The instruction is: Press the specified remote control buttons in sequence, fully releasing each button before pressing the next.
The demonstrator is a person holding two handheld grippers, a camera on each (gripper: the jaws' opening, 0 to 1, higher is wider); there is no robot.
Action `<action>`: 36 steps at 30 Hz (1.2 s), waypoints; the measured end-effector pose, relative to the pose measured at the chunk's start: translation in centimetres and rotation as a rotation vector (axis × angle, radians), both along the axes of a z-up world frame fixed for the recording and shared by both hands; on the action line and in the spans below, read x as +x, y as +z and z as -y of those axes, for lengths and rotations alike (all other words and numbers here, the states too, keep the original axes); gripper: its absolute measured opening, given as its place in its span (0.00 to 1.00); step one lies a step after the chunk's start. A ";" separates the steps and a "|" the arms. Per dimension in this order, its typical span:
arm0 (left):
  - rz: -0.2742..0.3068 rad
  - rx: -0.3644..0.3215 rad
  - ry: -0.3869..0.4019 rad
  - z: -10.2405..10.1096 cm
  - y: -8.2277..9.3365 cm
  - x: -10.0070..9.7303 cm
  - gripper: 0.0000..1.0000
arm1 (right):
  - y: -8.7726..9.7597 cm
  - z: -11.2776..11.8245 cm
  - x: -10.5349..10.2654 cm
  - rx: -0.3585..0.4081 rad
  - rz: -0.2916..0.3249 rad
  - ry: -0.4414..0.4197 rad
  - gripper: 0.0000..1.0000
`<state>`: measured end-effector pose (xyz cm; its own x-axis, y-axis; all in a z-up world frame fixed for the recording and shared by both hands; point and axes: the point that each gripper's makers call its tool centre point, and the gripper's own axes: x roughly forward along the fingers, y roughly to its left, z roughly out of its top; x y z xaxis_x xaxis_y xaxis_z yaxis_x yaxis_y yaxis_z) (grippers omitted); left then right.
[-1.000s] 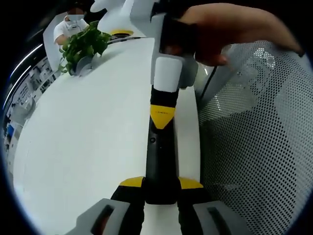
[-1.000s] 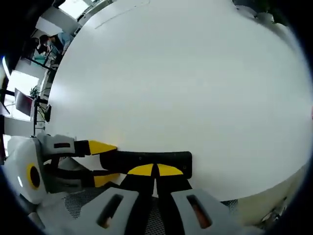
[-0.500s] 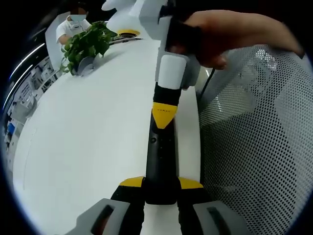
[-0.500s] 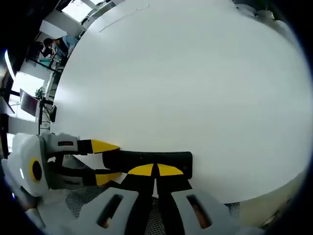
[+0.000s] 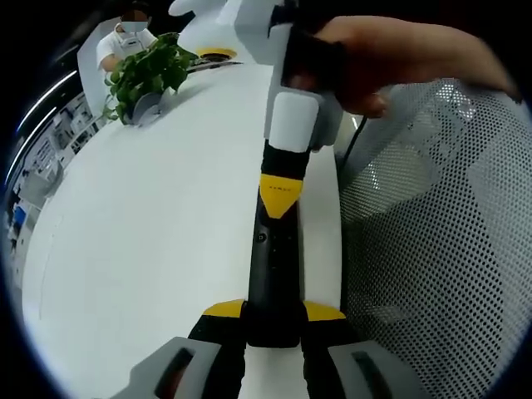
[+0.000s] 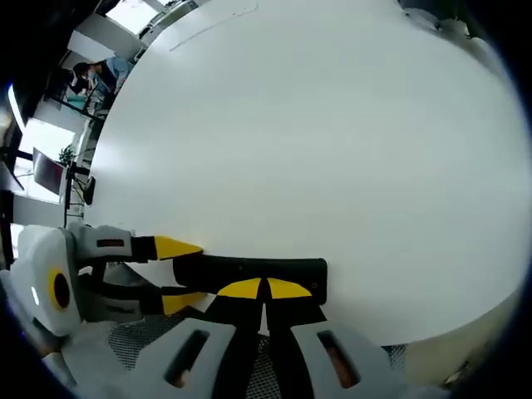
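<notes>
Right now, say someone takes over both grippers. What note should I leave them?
Left gripper: shut on the near end of the slim black plastic remote control, holding it over the edge of the white table, beside a white mesh chair.
Right gripper: shut, yellow tips resting on the remote's face.
Done: cannot tell which buttons were pressed.
Left: lift fully off before the next button, and keep the remote in view.

Remote near end hidden btwn left gripper tips; buttons too small to be read. Far end covered by right gripper tips in right gripper view.
</notes>
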<state>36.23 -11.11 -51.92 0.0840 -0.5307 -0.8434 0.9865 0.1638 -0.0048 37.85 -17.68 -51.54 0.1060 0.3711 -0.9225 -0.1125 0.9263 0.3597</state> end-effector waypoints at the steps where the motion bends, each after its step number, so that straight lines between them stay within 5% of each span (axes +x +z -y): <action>1: 0.001 0.002 -0.004 0.0 0.0 0.0 0.25 | 0.0 0.0 0.0 -0.022 0.013 0.037 0.00; 17: 0.008 0.012 -0.047 0.2 0.0 -0.2 0.24 | 0.1 0.2 -0.2 0.020 -0.063 -0.056 0.00; 24: 0.003 0.005 -0.074 0.4 0.0 -0.5 0.24 | 0.7 -1.3 -0.1 0.089 -0.062 -0.042 0.00; 36: 0.000 -0.002 -0.086 0.5 0.0 -0.8 0.24 | 0.0 -1.9 -0.4 0.057 -0.058 0.035 0.00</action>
<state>35.47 -11.65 -51.91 0.0384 -0.5379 -0.8421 0.9969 0.0786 -0.0047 37.47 -15.73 -51.55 0.0393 0.4258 -0.9040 -0.1218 0.9000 0.4186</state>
